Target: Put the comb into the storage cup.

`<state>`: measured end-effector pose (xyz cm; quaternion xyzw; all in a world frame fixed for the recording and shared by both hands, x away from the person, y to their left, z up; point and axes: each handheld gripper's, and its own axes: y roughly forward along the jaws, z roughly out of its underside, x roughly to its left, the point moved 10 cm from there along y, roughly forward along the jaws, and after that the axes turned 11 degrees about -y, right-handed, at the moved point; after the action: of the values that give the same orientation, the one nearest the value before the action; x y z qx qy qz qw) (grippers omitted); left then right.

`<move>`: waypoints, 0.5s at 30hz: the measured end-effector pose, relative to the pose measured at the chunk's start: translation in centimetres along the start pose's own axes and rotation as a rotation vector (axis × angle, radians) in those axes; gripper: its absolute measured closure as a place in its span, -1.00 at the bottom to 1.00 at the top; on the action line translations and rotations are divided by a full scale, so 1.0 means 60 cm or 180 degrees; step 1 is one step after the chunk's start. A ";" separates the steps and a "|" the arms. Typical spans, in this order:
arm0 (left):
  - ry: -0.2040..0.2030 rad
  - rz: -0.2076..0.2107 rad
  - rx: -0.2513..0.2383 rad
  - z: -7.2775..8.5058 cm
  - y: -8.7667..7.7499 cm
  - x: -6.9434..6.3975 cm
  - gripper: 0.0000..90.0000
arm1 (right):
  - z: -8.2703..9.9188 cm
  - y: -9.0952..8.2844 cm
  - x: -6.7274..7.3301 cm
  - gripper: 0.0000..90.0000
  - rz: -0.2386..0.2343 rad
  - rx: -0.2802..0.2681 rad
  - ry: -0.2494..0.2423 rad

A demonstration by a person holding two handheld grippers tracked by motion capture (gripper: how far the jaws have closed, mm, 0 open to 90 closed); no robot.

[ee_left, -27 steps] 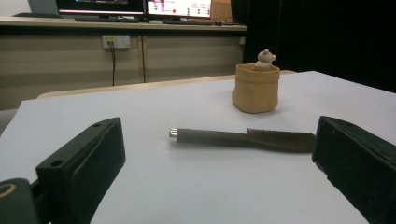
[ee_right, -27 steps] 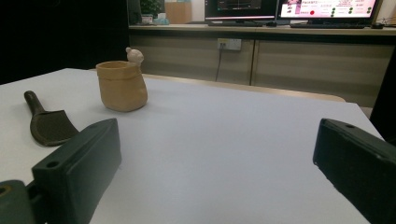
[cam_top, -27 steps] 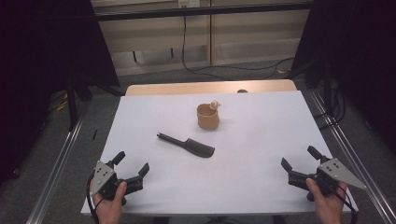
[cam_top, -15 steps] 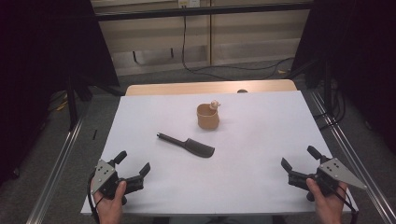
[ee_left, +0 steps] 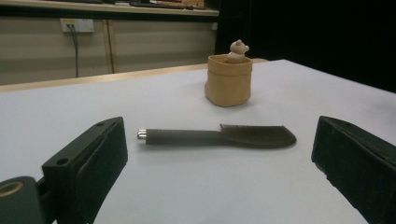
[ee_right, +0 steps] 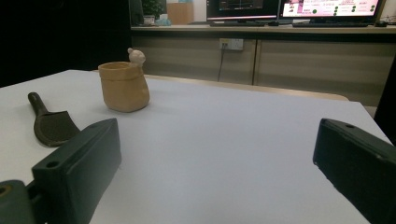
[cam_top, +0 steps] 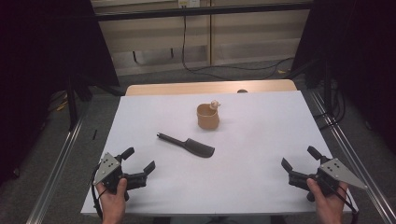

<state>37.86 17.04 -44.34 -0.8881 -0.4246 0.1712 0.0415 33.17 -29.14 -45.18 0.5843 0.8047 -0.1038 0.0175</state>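
Left gripper (cam_top: 138, 161): its two black jaws stand spread wide with nothing between them, low over the near left corner of the white table top (cam_top: 261, 140), held by the person's left hand (cam_top: 112, 198). In the left gripper view the two jaws frame the scene from the bottom corners, and the dark flat spatula-like tool with a round metal-tipped handle (ee_left: 219, 136) lies on the white surface ahead of them, well apart from both jaws.

Right gripper (cam_top: 300, 161): its jaws are likewise spread wide and empty, low over the near right corner of the table top, held by the person's right hand (cam_top: 327, 200). A grey three-cornered plate (cam_top: 343, 172) sits on top of it.

Dark tool: lies flat near the middle of the table, handle toward the far left, blade toward the near right, touched by neither gripper.

Tan soft-sided cup (cam_top: 208, 116): stands upright beyond the tool, toward the far edge, apart from the blade. A small pale figure (cam_top: 215, 104) rests at its rim on the far right side.

Beyond the white sheet a strip of light wooden table edge (cam_top: 210, 87) shows.
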 end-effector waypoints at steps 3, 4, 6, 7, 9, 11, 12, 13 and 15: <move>0.0031 0.0093 -0.0004 -0.006 0.006 -0.010 -0.90 | 0.000 0.001 0.002 -0.99 -0.0007 0.0001 -0.0016; 0.0031 0.0093 -0.0004 -0.006 0.006 -0.010 -0.90 | -0.001 0.001 0.002 -0.99 -0.0002 -0.0002 -0.0015; 0.0175 0.0114 0.0011 -0.010 0.008 -0.011 -0.90 | -0.001 0.001 0.001 -0.99 -0.0002 -0.0001 -0.0017; 0.0184 0.0104 -0.0004 -0.012 0.010 -0.010 -0.91 | -0.001 0.001 0.001 -0.99 0.0006 -0.0005 -0.0008; 0.0113 0.0151 0.0002 -0.016 0.015 -0.007 -0.92 | -0.003 0.000 0.000 -0.99 0.0009 -0.0028 -0.0017; 0.0087 0.0150 -0.0025 -0.018 0.018 -0.005 -0.92 | -0.004 -0.001 0.001 -0.99 0.0010 -0.0033 -0.0018; 0.0075 0.0144 -0.0021 -0.018 0.021 -0.003 -0.93 | -0.004 -0.001 0.001 -0.99 0.0013 -0.0032 -0.0019; 0.0039 0.0158 -0.0019 -0.018 0.023 -0.003 -0.94 | -0.003 0.000 0.003 -0.99 0.0001 -0.0030 -0.0021; -0.0011 0.0194 0.0001 -0.019 0.032 -0.004 -0.95 | -0.002 0.001 0.002 -0.99 -0.0004 -0.0017 -0.0024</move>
<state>39.50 15.72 -43.62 -0.9003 -0.3973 0.1739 0.0357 33.18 -28.97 -45.07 0.5834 0.8052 -0.1038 0.0220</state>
